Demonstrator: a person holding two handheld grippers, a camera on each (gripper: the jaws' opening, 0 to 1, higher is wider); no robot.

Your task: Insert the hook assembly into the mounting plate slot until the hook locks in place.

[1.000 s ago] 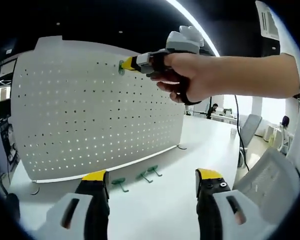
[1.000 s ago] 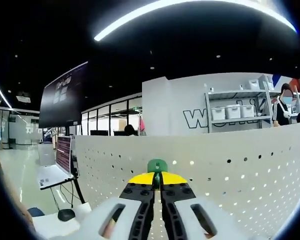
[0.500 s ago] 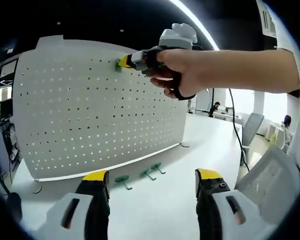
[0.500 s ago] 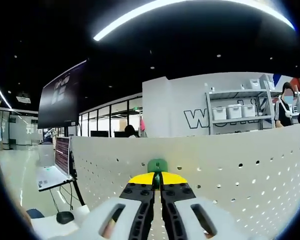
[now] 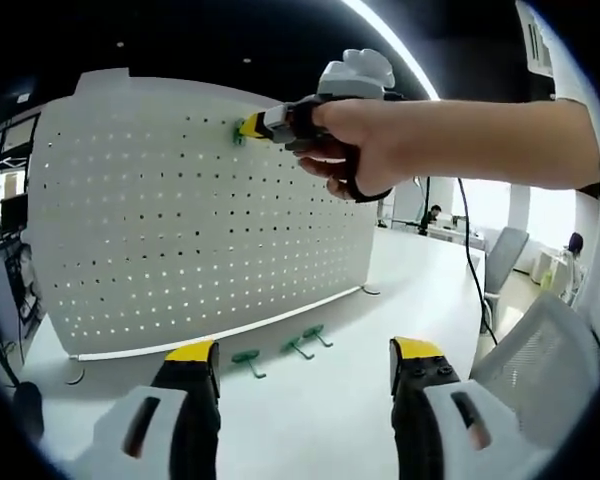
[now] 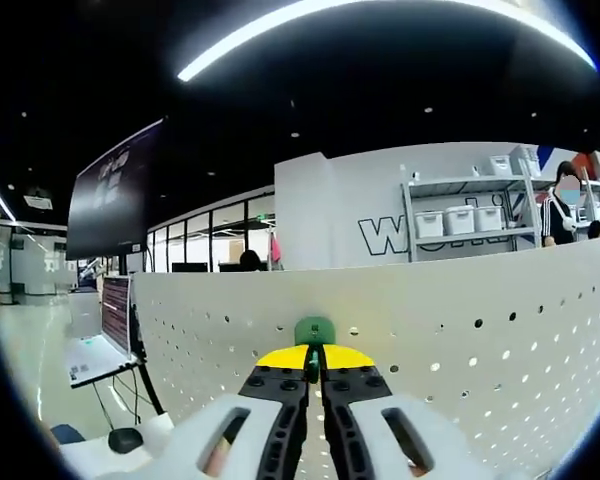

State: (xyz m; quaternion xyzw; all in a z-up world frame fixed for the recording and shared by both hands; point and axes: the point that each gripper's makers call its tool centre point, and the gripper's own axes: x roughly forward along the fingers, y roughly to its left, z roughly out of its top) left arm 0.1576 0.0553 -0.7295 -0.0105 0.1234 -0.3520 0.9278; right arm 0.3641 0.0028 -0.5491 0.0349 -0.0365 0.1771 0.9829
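Basically nothing's moved lately: the right tongs (image 6: 314, 362) stay clamped on the green hook (image 6: 314, 330), pressed against the pegboard (image 5: 180, 220) near its top edge. Left tongs (image 5: 305, 370) hang apart over the table (image 5: 320, 420). Probably still seating, can't confirm it's locked.

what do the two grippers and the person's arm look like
The left gripper has two black jaws with yellow tips on pale grey bodies with dark slots. The right gripper is built the same: yellow tips, black ribbed jaws with screws, pale grey housing, and a light grey block on top in the left gripper view. The hand wears a dark strap at the wrist; the forearm is bare, with a dark cable hanging below.
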